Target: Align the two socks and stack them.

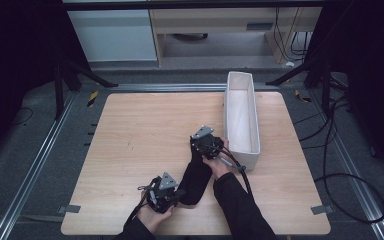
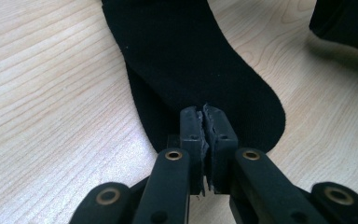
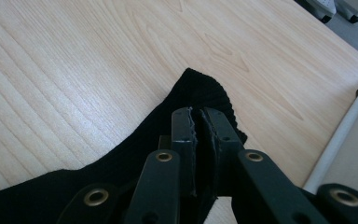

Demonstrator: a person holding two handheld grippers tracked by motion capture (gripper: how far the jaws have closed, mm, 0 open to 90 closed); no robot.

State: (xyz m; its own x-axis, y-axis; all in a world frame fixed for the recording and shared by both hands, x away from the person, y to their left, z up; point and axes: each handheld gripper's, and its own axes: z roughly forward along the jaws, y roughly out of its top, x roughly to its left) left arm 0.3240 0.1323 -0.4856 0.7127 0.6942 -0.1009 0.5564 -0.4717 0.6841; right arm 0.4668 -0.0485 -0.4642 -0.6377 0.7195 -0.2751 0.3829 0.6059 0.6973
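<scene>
Long black knitted sock (image 1: 196, 176) stretched flat on pale wooden tabletop (image 1: 130, 135), toe end pinched by left tool (image 1: 176, 194), ribbed cuff end pinched by right tool (image 1: 196, 146), beside narrow white fabric bin (image 1: 240, 117).

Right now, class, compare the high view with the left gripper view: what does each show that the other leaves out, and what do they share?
High view alone: the white bin at the table's right side, the right hand-held gripper at the sock's far end, and the floor beyond.

Left gripper view alone: the left hand-held gripper seen close, its jaws shut on the sock's rounded end, and the wood grain.

Both: the black sock lying on the wooden table.
</scene>
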